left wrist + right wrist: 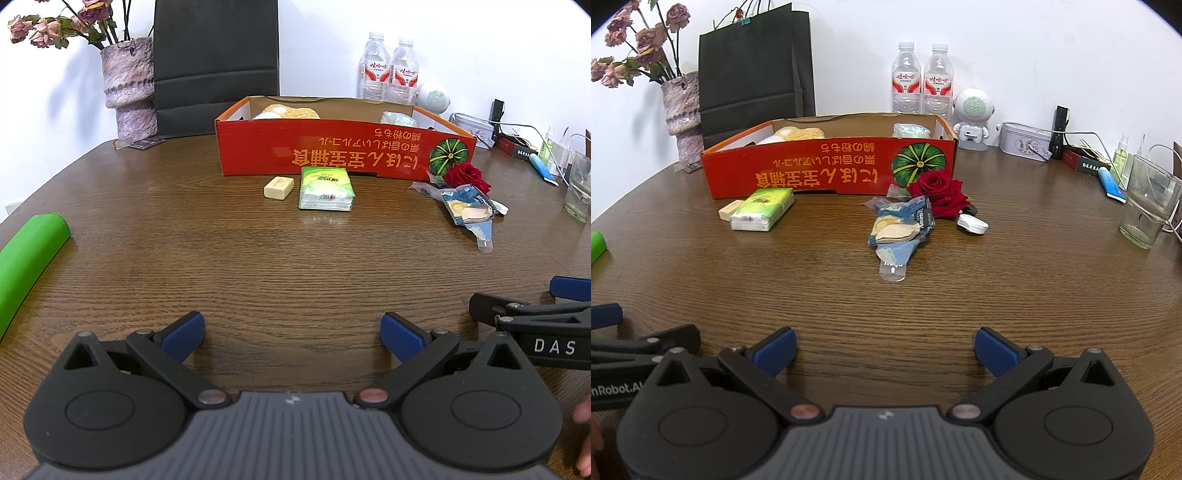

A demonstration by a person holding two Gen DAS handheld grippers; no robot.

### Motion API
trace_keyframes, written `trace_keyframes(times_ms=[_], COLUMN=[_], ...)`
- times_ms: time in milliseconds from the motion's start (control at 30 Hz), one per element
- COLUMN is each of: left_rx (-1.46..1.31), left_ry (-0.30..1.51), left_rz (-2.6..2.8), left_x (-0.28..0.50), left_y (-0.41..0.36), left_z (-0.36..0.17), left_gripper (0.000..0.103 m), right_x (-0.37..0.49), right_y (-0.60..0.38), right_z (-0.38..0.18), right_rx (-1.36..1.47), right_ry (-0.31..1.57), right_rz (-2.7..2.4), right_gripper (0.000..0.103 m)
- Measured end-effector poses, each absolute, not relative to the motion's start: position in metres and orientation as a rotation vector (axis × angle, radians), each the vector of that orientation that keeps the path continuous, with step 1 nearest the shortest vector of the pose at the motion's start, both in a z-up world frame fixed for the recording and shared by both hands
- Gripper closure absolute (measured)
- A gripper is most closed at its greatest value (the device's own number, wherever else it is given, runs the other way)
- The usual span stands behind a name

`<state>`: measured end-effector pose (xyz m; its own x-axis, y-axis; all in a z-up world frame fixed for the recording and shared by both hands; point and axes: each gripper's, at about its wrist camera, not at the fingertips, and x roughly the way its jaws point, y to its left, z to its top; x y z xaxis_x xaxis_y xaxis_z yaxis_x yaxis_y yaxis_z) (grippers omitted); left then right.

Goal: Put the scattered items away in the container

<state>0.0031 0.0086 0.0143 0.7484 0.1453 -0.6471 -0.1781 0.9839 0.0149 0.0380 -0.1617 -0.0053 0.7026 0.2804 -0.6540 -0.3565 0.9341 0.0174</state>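
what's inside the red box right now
Inside the red cardboard box a yellow fluffy item lies at the left and a pale green packet at the right. The front wall hides the box floor.

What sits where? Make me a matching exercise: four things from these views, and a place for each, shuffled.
Things:
1. soap bar
2. rose
3. glass
4. yellow cloth

Places:
A. inside the red box
B. far right of the table
C. left of the tissue pack
D. in front of the box's right end

Pairs: 1-C, 2-D, 3-B, 4-A
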Motion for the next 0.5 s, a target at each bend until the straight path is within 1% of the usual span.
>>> trace_keyframes(times_ms=[500], left_rx=[-0.049], left_ry=[0.704], left_rz=[0.178], left_x=[0.0026], left_y=[0.0087], left_z=[0.0137], left_gripper=[0.000], right_x=[0.0377], right_y=[-0.1609], right_z=[-0.0064], right_rx=[-0.113], right_ry=[0.707], right_rz=[0.352], right_gripper=[0.000])
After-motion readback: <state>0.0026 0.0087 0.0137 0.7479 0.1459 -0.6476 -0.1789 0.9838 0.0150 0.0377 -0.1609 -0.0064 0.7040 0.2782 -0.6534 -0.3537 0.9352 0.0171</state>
